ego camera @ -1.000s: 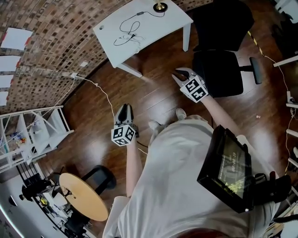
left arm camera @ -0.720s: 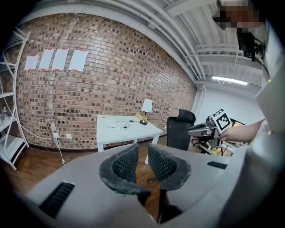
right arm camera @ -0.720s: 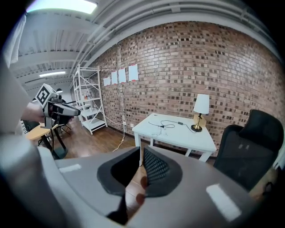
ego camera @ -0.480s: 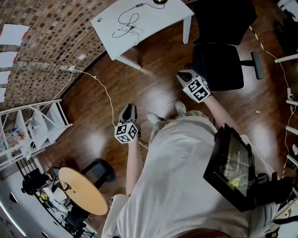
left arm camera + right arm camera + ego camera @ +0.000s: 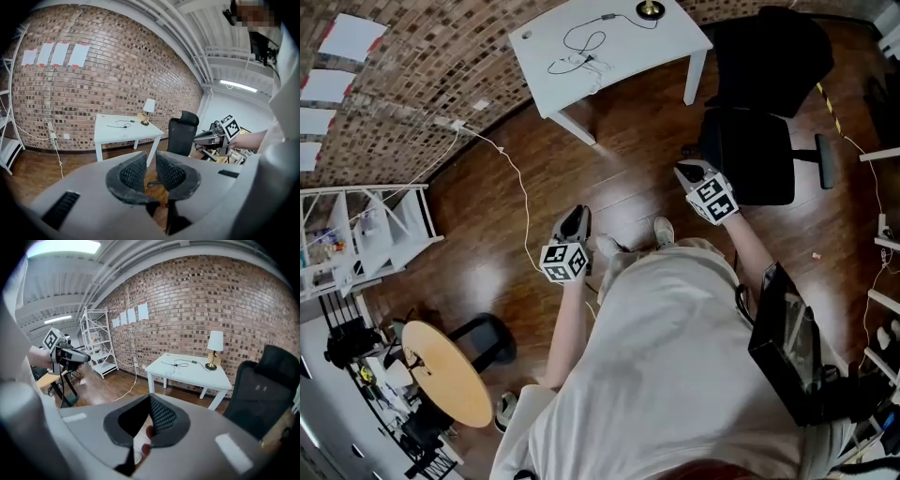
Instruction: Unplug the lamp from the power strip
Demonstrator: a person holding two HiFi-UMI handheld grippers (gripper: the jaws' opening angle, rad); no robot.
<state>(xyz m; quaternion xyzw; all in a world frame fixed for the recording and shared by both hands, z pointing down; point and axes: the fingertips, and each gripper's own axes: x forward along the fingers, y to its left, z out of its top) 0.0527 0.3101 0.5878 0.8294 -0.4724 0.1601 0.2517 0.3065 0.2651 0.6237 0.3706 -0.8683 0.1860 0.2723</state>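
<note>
The lamp (image 5: 650, 9) stands at the far end of the white table (image 5: 623, 56), and its black cord (image 5: 581, 45) loops across the top to a pale power strip (image 5: 584, 64). Both grippers hang over the wood floor, well short of the table. My left gripper (image 5: 578, 217) is open with nothing between its fingers. My right gripper (image 5: 688, 172) has just closed; its jaws are shut and empty. In the left gripper view the lamp (image 5: 149, 107) and table (image 5: 126, 132) lie far ahead. The right gripper view shows the lamp (image 5: 215, 345) on the table (image 5: 190, 373).
A black office chair (image 5: 759, 141) stands right of the table, close to my right gripper. A white cable (image 5: 520, 192) runs over the floor from a wall outlet (image 5: 455, 125). A white shelf rack (image 5: 366, 234) and a round wooden stool (image 5: 445, 370) are at the left.
The right gripper's jaws, open a second ago, have closed on nothing. Both grippers have sunk a little, and the table now shows further right in the head view.
</note>
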